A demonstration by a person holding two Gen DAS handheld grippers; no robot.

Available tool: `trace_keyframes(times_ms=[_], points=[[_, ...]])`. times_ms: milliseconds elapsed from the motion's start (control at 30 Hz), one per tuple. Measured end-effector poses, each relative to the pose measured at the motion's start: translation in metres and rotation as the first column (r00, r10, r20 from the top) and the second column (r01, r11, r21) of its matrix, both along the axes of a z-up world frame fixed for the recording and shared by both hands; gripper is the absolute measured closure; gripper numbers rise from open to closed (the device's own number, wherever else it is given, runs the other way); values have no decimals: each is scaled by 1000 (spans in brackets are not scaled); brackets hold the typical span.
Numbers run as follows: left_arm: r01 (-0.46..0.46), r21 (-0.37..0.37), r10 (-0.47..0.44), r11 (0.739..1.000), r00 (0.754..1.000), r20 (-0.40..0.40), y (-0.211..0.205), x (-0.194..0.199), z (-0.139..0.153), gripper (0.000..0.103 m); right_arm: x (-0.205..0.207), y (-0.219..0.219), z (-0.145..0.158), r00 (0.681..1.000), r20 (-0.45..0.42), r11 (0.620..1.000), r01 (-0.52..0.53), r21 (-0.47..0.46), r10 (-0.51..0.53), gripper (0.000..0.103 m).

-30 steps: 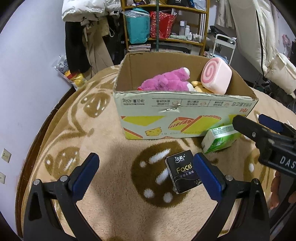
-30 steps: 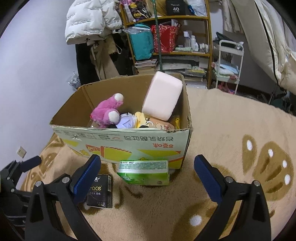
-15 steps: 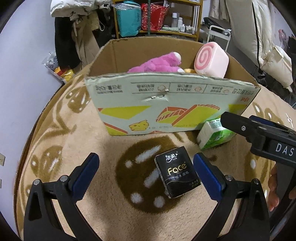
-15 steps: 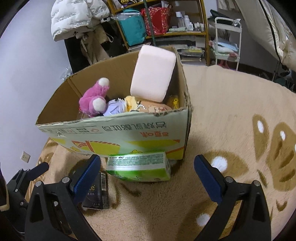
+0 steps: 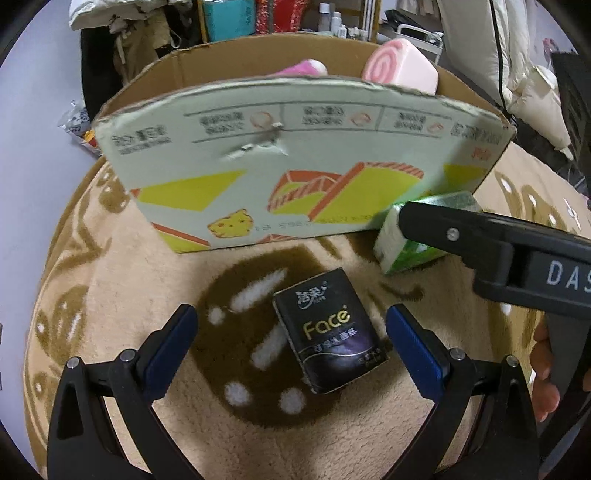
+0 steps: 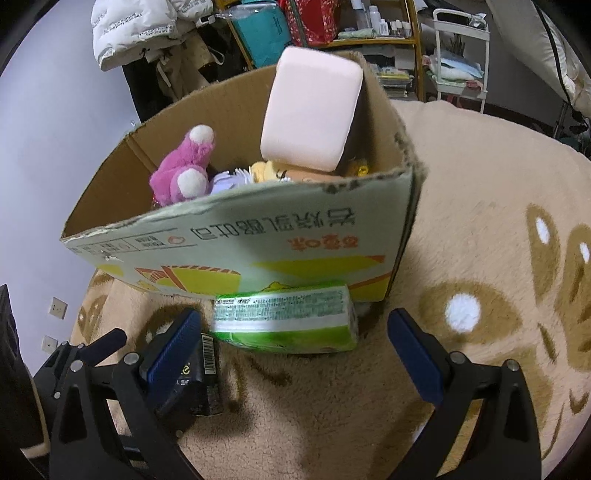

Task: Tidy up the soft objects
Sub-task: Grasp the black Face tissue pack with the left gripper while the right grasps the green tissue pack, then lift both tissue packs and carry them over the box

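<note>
A black "Face" tissue pack lies on the beige rug, between the open jaws of my left gripper. A green tissue pack lies against the front of the cardboard box, just ahead of my open right gripper. The green pack also shows in the left wrist view, partly behind the right gripper's arm. The box holds a pink plush, a pink swirl cushion and smaller dolls. The black pack sits beside my right gripper's left finger.
The beige rug with brown patterns covers the surface. Shelves, hanging coats and a white cart stand behind the box. A wall with sockets is at left.
Both grippers have moved down and forward toward the packs. The black pack now lies between the left jaws and the green pack is nearer the right jaws. Both stay open.
</note>
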State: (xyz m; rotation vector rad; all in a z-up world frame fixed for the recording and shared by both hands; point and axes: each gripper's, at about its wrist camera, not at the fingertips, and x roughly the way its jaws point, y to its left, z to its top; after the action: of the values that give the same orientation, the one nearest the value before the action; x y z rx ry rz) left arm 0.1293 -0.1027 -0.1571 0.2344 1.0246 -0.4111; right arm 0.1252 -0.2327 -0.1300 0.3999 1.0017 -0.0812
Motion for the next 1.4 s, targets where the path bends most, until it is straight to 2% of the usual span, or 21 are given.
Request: trace_keyframes(times_ms=[267,433,633,800,833,1033,1400], points=[[-4,14,4,1000,1000,-23,-5,5,-13,3,9,-1,-14,999,-33,1000,8,14,-8,0],[-33,-5,32,999,998,-49,2,12,-17,9,11,0,-17,999,-38,1000,6,12,-5,0],[-54,12,55,998,996,-70,8,16,-22,27,9,4,-17,999,-42,1000,6,3,-6,0],[-74,16,75,997,995,-72,16,17,-21,54,8,10,-15,999,-44,1000,-10,24,11,11],[-79,15,80,997,994,-74,18,17,-20,56,7,11,-15,999,-42,999,-17,30,18,15],[-90,-6,89,996,993,-75,30,22,-14,57,2,17,-11,999,-31,1000,-20,-9,20,16],[-97,-22,98,995,994,45,29,10,15,57,-21,-1,19,998,62,999,33,15,-34,16]])
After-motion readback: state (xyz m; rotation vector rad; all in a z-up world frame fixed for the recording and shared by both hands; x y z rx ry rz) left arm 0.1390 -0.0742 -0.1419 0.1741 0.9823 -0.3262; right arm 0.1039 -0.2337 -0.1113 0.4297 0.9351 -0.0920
